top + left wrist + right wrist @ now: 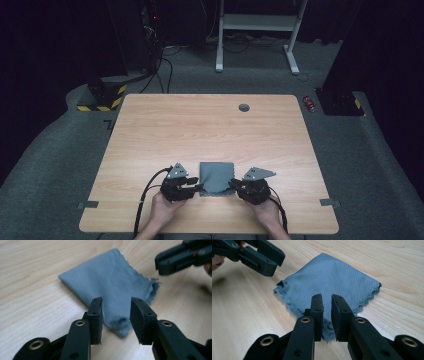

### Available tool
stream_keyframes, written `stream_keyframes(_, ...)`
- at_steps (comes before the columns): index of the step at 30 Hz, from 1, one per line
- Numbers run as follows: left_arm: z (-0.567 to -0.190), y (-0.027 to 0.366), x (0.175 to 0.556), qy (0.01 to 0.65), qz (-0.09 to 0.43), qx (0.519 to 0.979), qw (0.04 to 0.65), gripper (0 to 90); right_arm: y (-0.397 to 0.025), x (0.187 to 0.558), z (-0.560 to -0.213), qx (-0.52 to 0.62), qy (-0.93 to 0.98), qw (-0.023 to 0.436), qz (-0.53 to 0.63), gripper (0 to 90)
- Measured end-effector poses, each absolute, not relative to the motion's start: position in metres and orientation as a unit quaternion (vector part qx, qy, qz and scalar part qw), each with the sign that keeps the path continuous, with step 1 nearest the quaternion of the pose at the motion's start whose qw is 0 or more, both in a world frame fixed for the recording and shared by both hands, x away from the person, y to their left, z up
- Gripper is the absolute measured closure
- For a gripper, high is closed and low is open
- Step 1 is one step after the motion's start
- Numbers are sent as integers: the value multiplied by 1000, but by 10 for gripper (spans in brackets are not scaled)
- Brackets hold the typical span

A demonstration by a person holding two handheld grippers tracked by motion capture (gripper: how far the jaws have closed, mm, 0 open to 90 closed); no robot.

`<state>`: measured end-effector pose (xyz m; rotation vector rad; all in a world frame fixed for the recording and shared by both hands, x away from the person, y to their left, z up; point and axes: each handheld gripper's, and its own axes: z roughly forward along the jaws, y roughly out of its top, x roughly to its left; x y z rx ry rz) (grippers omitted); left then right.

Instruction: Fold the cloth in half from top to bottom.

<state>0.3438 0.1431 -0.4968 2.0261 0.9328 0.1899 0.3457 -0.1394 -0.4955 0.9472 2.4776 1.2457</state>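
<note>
No readable text, label, brand, number or sign anywhere. Yellow-and-black hazard stripes (pixel 102 107) on the floor base beyond the far left corner of the table (pixel 150 130); pattern only, without lettering.

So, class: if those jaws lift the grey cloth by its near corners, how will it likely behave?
The cloth will probably droop: it is thin, folded woven fabric lying flat on the table. It looks light, so a push would likely slide or bunch it. The layers with frayed, scalloped edges may separate, so a pinch might catch only some.
</note>
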Motion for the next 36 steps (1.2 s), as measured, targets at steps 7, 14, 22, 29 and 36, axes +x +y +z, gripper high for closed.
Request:
stream_keyframes(7, -508, 126, 355, 381, 100, 830, 395, 579, -124, 355, -510, 326, 854, 108, 392, 796)
stream_keyframes(14, -517, 125, 334, 362, 121, 848, 369, 565, -128, 336, -516, 289, 878, 143, 354, 756)
stream_keyframes(22, -513, 138, 324, 364, 109, 844, 379, 541, -138, 338, -514, 304, 871, 129, 364, 732)
stream_keyframes(29, -500, 138, 349, 382, 104, 814, 425, 533, -139, 363, -504, 335, 846, 123, 396, 747)
stream_keyframes(36, -515, 127, 368, 402, 117, 822, 387, 531, -124, 394, -505, 362, 832, 117, 404, 758)
